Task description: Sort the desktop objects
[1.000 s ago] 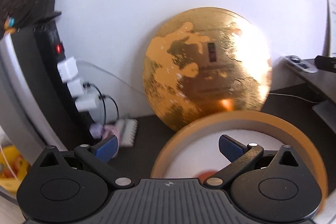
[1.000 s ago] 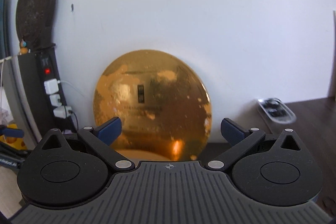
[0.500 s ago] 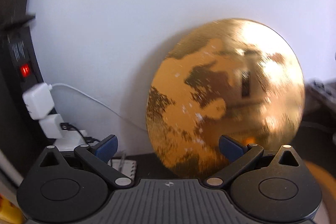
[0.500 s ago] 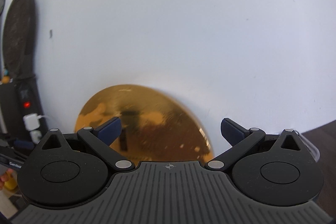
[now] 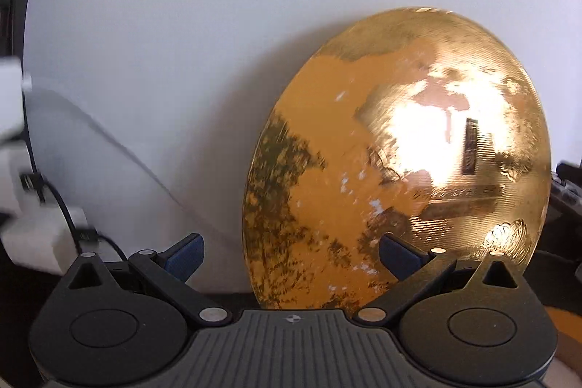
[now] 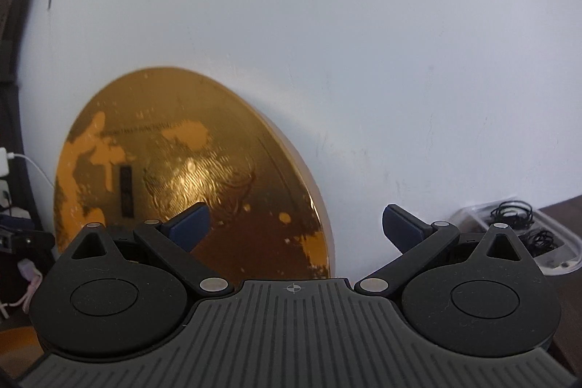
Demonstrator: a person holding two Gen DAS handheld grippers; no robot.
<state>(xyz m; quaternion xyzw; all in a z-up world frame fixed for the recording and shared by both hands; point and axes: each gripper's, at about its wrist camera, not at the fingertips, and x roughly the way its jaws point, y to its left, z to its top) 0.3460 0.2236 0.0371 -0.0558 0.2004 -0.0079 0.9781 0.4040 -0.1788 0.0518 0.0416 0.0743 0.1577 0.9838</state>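
A large gold round lid [image 5: 400,162] leans upright against the white wall, its worn surface shining. My left gripper [image 5: 291,253] is open and empty in front of the lid's lower left part. The same gold lid [image 6: 174,177] fills the left half of the right wrist view. My right gripper [image 6: 294,224] is open too, with nothing between its blue-padded fingers [image 6: 189,224], pointing at the wall just right of the lid. An orange rim [image 5: 567,322] shows at the lower right corner of the left wrist view.
White chargers [image 5: 14,111] with black cables [image 5: 69,224] sit on a power strip at the far left. A clear plastic box [image 6: 523,231] holding black hair ties stands on the dark desk at the right. A dark upright panel [image 6: 11,60] stands at the left edge.
Both grippers have risen and swung: the left one moved left and closer to the lid, losing sight of the orange-rimmed tray; the right one now faces further right. Both stayed open.
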